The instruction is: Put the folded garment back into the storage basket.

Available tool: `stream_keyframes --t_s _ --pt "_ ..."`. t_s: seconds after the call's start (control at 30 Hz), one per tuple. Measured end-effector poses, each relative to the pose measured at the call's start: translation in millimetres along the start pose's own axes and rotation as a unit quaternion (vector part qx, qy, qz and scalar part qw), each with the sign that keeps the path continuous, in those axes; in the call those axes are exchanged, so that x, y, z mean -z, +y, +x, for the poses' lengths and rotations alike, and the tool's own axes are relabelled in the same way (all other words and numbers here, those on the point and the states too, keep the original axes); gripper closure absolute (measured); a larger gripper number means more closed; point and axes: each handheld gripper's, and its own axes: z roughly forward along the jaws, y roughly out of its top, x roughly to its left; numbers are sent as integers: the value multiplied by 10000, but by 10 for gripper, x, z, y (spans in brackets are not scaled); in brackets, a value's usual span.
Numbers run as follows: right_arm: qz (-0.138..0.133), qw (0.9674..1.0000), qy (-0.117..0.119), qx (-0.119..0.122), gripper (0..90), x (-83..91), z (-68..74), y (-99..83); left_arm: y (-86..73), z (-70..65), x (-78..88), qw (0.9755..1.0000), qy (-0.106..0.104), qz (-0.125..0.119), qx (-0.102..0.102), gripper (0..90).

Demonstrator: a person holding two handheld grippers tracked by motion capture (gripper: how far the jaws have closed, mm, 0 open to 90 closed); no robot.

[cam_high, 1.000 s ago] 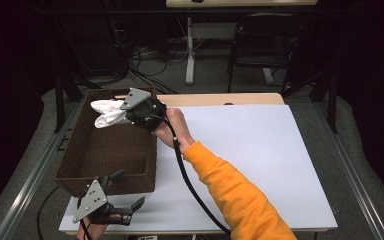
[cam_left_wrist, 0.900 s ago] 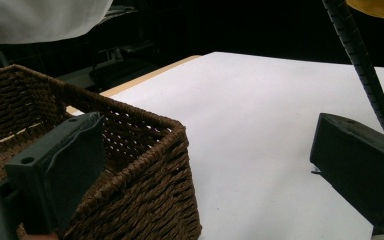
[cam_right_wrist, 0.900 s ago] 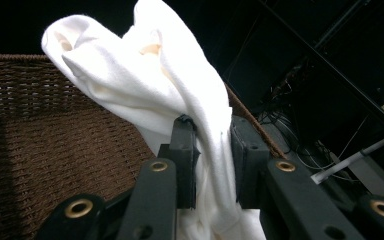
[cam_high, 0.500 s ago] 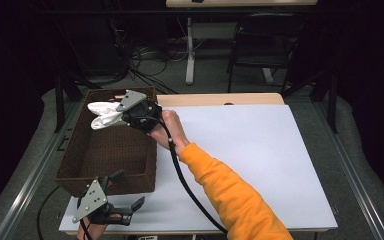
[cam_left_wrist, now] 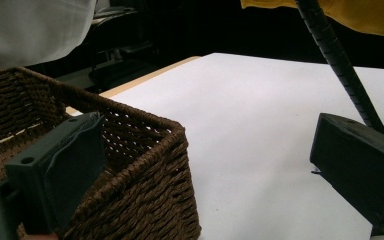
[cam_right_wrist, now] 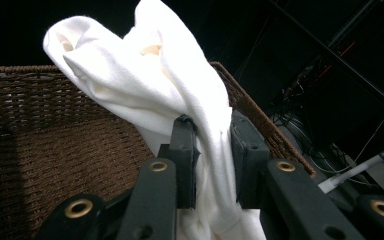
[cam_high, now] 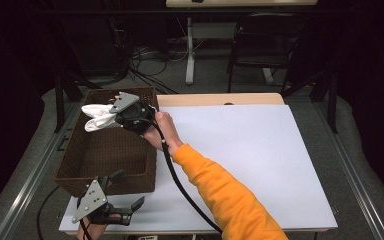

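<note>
A white cloth (cam_high: 96, 117) hangs bunched over the brown wicker basket (cam_high: 80, 159) at the table's left. My right gripper (cam_high: 114, 119) is shut on it, held out over the basket's far half by an arm in an orange sleeve. In the right gripper view the cloth (cam_right_wrist: 150, 90) is pinched between the two black jaws and flops upward above the basket's inside wall (cam_right_wrist: 55, 145). My left gripper (cam_high: 130, 205) rests low at the table's front left corner, jaws wide open with nothing between them. In its own view the basket's near corner (cam_left_wrist: 160, 165) sits just beside the left jaw.
A white table top (cam_high: 250, 160) stretches right of the basket, with a wooden strip at its far edge. The right gripper's black cable (cam_high: 180, 182) trails across the table along the sleeve. A dark chair (cam_high: 265, 45) and floor cables lie beyond the table.
The right gripper with the white cloth has shifted slightly left and farther out over the basket. The left gripper has stayed put.
</note>
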Motion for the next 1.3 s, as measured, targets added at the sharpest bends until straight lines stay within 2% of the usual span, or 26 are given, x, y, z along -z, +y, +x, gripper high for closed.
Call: stream_keyframes --t_s 0.93,1.3 --pt "-121 9996 157 -179 748 -241 107 -81 -4 6 -3 10000 -32 4 25 11" --pt "-129 9992 180 -329 746 -306 105 -155 -1 5 1 10000 -24 1 19 12"
